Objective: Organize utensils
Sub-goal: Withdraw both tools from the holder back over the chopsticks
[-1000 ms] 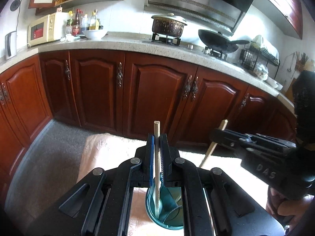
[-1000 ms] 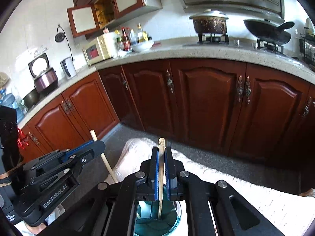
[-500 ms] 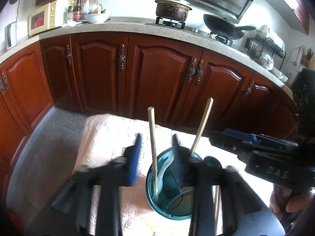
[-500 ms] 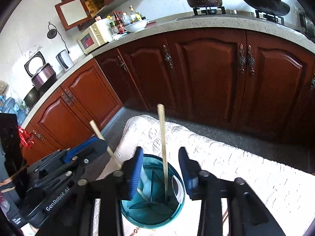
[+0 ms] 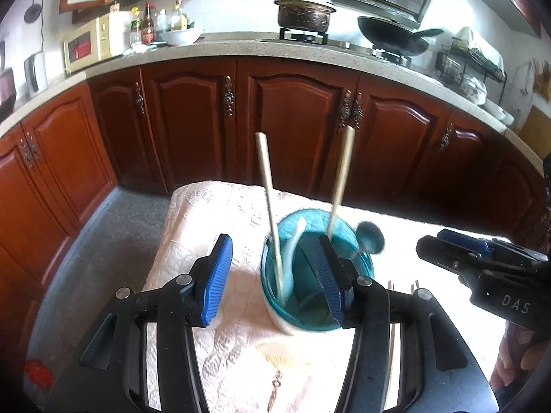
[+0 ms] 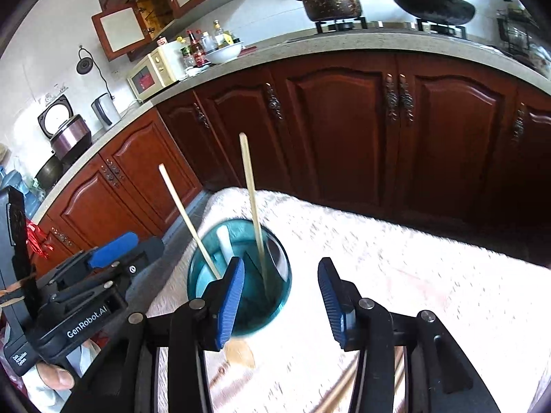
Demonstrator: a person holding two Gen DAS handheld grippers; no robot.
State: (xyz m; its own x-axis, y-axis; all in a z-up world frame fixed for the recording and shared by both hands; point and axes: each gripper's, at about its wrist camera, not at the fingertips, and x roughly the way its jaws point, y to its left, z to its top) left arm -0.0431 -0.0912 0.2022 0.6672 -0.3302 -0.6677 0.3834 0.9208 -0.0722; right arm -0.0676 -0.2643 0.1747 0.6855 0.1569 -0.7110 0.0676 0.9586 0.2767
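Note:
A teal cup (image 5: 310,212) stands on the white quilted cloth (image 5: 213,213). Two wooden chopsticks lean in it, one (image 5: 270,206) on the left and one (image 5: 341,179) on the right, beside a white spoon (image 5: 297,237). A blurred teal spoon (image 5: 370,237) sticks out at its right rim. My left gripper (image 5: 273,275) is near the cup, jaws opening, no pad touching anything. My right gripper (image 6: 280,303) is just right of the cup (image 6: 248,309), jaws also opening and empty. Both chopsticks (image 6: 253,206) (image 6: 187,220) stand free.
More chopsticks (image 6: 344,389) lie on the cloth (image 6: 413,275) under my right gripper. Dark red cabinets (image 5: 296,130) run behind the table, below a counter with a pot (image 5: 304,13) and wok (image 5: 392,38). Grey floor (image 5: 103,241) lies left. A hand (image 6: 55,378) holds the left gripper.
Both grippers opened and let go of their chopsticks, which now stand in the cup. The left gripper drifted left of the cup, the right one to its right.

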